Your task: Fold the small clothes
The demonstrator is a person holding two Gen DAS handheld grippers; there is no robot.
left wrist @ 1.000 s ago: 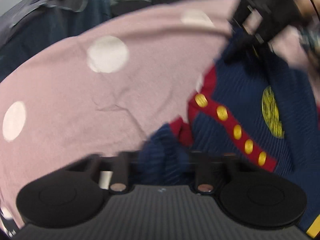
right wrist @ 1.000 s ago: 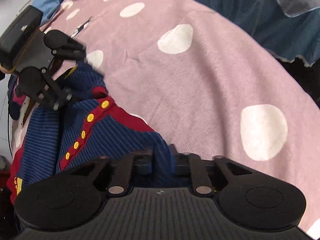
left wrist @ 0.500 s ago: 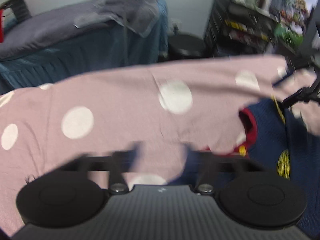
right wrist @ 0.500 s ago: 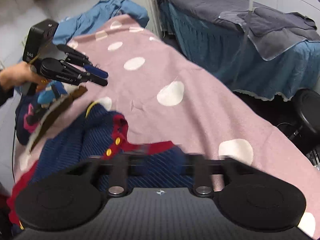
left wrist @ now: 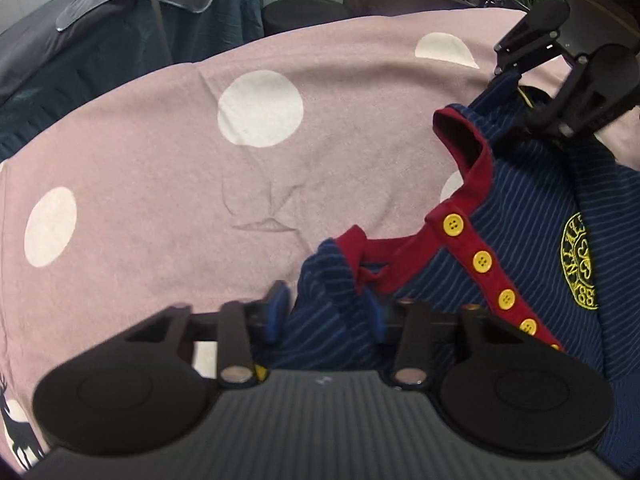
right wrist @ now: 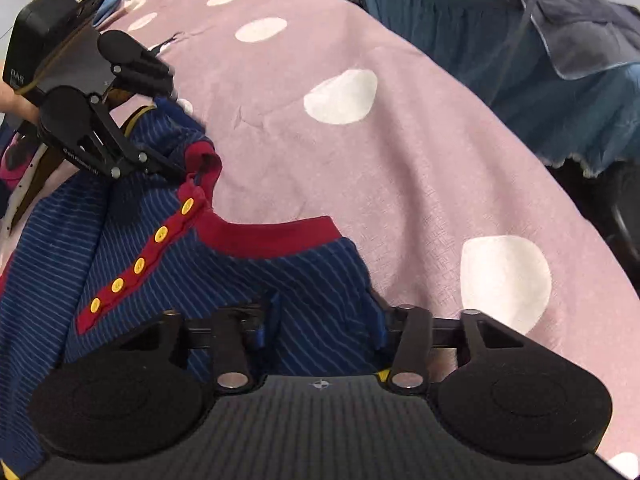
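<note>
A small navy striped cardigan (left wrist: 532, 216) with red trim, yellow buttons and a yellow crest lies on a pink blanket with white dots (left wrist: 200, 184). My left gripper (left wrist: 324, 312) is shut on a bunched shoulder of the cardigan near the red collar. My right gripper (right wrist: 324, 320) is shut on the other shoulder of the cardigan (right wrist: 224, 280). In the left wrist view the right gripper (left wrist: 560, 76) shows at the top right, pinching cloth. In the right wrist view the left gripper (right wrist: 120, 120) shows at the upper left, pinching cloth.
A second bed with dark blue skirting and grey covers (right wrist: 560, 40) stands beyond the blanket's edge. A black stool (left wrist: 304, 12) and dark shelving stand behind. Other clothes (right wrist: 16, 160) lie at the far left of the right wrist view.
Both grippers opened and lifted off the cardigan half a second ago, then came back down and shut on its two shoulders. The collar now lies spread between them.
</note>
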